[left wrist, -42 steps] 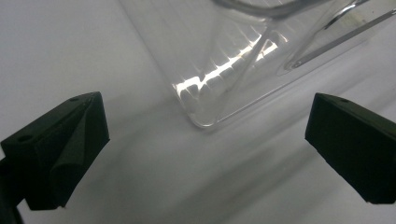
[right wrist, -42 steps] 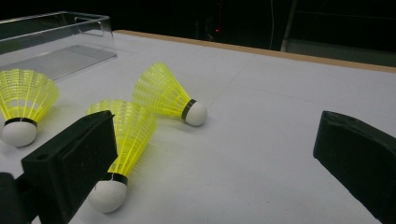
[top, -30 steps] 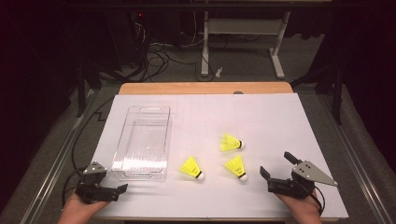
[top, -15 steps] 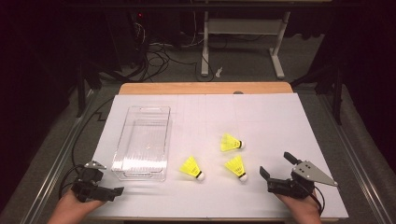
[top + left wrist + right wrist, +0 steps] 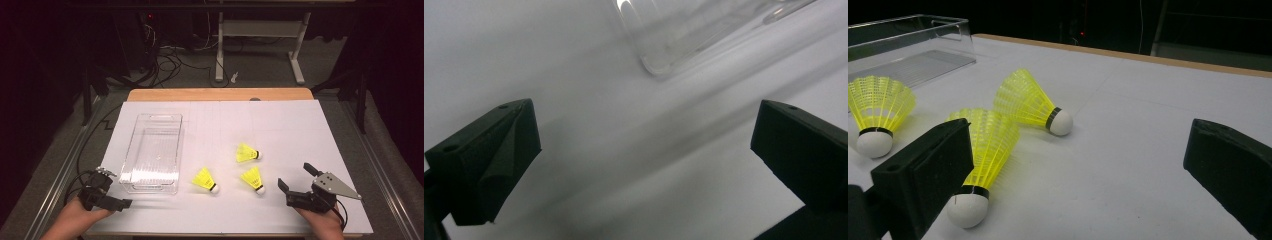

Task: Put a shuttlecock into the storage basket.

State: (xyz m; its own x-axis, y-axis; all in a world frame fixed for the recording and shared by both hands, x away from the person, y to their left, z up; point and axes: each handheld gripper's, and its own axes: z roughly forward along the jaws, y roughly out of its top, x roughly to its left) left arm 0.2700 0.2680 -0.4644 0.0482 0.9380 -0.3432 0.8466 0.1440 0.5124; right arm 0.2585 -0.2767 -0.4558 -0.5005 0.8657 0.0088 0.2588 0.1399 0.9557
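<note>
Three yellow shuttlecocks with white corks lie on the white table sheet: one (image 5: 205, 179) beside the clear plastic box (image 5: 150, 152), one (image 5: 247, 153) farther back, one (image 5: 252, 178) nearest my right gripper (image 5: 296, 177). That gripper is open and rests on the table just right of them, holding nothing. Its own view shows the nearest shuttlecock (image 5: 983, 145) partly behind its left jaw, the other two (image 5: 1028, 102) (image 5: 878, 107) beyond, and the gripper (image 5: 1078, 155) itself gaping. My left gripper (image 5: 116, 190) is open near the box's front left corner (image 5: 659, 55), and the left gripper (image 5: 644, 145) is empty.
The box is empty and stands lengthwise on the left half of the sheet. A wooden table edge (image 5: 220, 94) runs along the back. Cables and a desk frame (image 5: 260, 30) lie on the dark floor beyond.
My left gripper has drifted slightly to the left. The right gripper, the shuttlecocks and the box have stayed put.
</note>
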